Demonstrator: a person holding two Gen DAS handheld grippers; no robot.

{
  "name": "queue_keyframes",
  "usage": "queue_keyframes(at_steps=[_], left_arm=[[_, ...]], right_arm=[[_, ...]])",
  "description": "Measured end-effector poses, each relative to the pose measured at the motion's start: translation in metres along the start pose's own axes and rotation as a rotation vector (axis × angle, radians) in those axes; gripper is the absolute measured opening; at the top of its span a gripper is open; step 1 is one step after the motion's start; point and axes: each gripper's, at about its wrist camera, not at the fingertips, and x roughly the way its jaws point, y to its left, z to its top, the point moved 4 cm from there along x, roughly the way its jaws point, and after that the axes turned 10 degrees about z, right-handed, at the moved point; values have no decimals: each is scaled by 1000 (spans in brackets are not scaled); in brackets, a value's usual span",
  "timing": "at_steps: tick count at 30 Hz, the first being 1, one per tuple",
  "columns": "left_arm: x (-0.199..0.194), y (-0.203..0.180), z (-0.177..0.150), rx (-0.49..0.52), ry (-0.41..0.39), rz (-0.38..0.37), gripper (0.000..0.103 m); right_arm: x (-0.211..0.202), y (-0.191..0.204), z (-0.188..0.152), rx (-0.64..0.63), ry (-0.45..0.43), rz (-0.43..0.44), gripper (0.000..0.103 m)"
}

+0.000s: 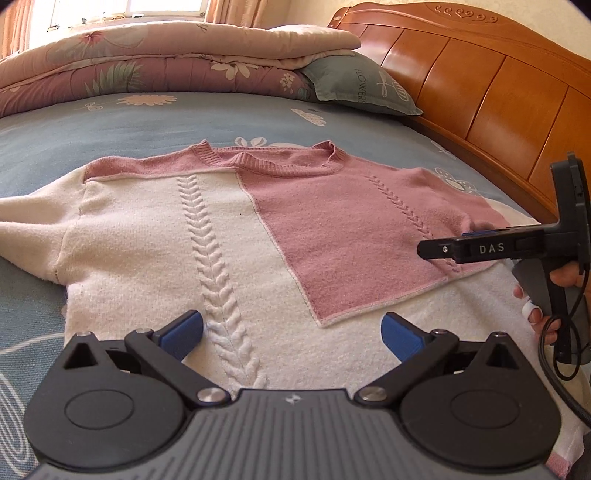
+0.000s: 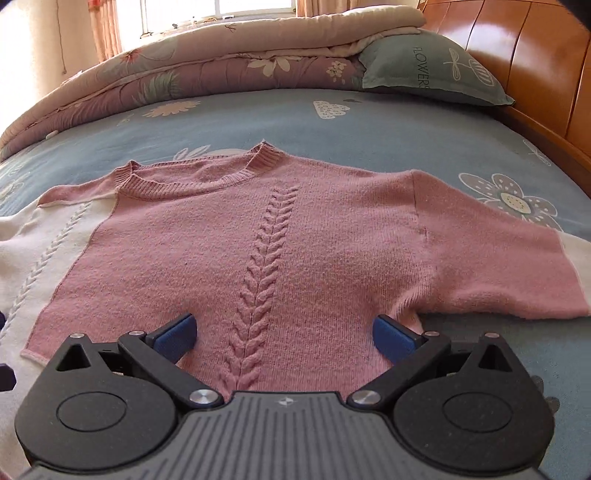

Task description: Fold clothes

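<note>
A big bed (image 1: 155,122) with a blue flower sheet fills both views. At the top of each frame a folded pink quilt (image 1: 147,62) is piled up, with a green pillow (image 1: 354,85) beside it and a bright window (image 2: 255,9) behind. A brown wooden headboard (image 1: 480,85) runs down the right side.

The pink and white sweater (image 1: 229,236) lies flat in the middle of the bed, its collar toward the quilt.

The left wrist view shows mostly the white part, with one white sleeve (image 1: 33,229) going off the left edge. It also shows the right gripper (image 1: 424,250) from the side at the right of the frame, held by a hand (image 1: 550,299) low over the pink part. The right wrist view shows mostly the pink part and a pink sleeve (image 2: 498,266) spread to the right.

The left gripper (image 1: 291,332) is wide apart with nothing in it, over the white knit. The right gripper's own camera shows it wide apart too, over the pink knit.

Bare blue sheet lies open between the collar and the quilt, and to the right of the pink sleeve.
</note>
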Motion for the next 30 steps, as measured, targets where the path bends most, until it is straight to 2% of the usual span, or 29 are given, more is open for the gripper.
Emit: queue_keyframes(at_steps=[6,8,13,18,21,26,30], left_arm=[[-2,1,-1,-4,6,10,102],[-3,2,-1,-13,6,9,102],[-4,8,0,-40,5,5,102],[-3,12,1,-67,6,-11,102],[-3,14,2,-77,8,-12,102],[-4,14,2,-75,12,-1,102],[-6,12,2,-57,19,25,102]], right_arm=[[-42,-1,-51,52,-21,-18,103],[-45,0,-46,54,-33,-11,103],[-44,11,-4,11,-117,20,103],[10,-13,20,87,-52,-9,103],[26,-26,26,63,-48,-63,103],[10,-35,32,156,11,-1,103],[-24,-5,17,132,40,81,103]])
